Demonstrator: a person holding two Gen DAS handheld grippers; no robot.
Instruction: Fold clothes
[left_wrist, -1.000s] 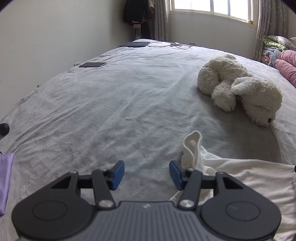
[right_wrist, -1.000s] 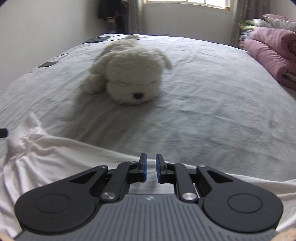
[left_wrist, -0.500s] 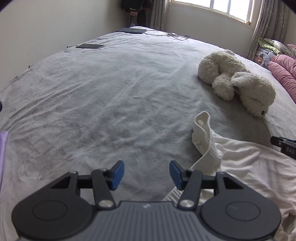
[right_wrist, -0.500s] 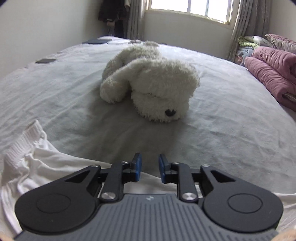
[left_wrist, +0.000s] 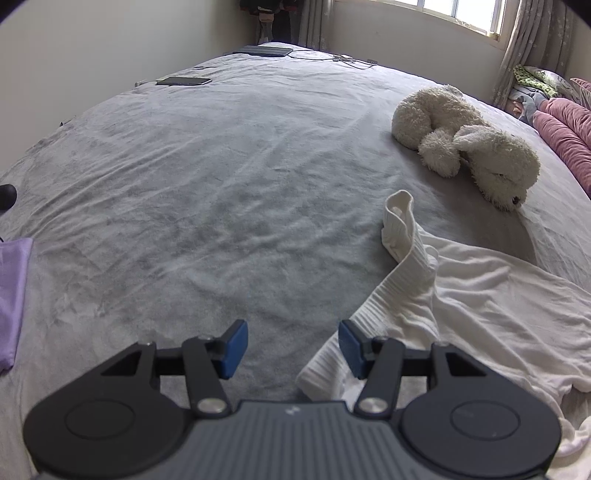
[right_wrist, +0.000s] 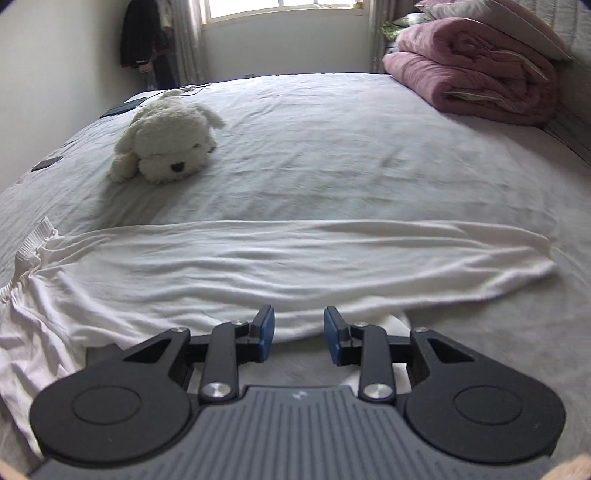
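My left tongs (left_wrist: 291, 349) hang with their blue pads spread wide and nothing between them, low over the grey bedsheet (left_wrist: 207, 192); the right-hand pad sits just over the ribbed hem of the white garment (left_wrist: 461, 306), though I cannot tell whether it touches. My right tongs (right_wrist: 299, 340) are parted too, by a narrower gap, and grip nothing; they hover at the near edge of the same white garment (right_wrist: 258, 266), which lies spread in a long wrinkled band across the bed, its ribbed cuff (left_wrist: 397, 221) sticking up at one end. There is no basket or box to speak of. Beyond the cloth a white plush dog (right_wrist: 168, 147) lies on the sheet, well apart from my tongs; a folded pink quilt (right_wrist: 476, 70) is stacked at the head of the bed; a lilac cloth (left_wrist: 11, 295) shows at the left edge; a dark flat device (left_wrist: 184, 81) rests near the far side.
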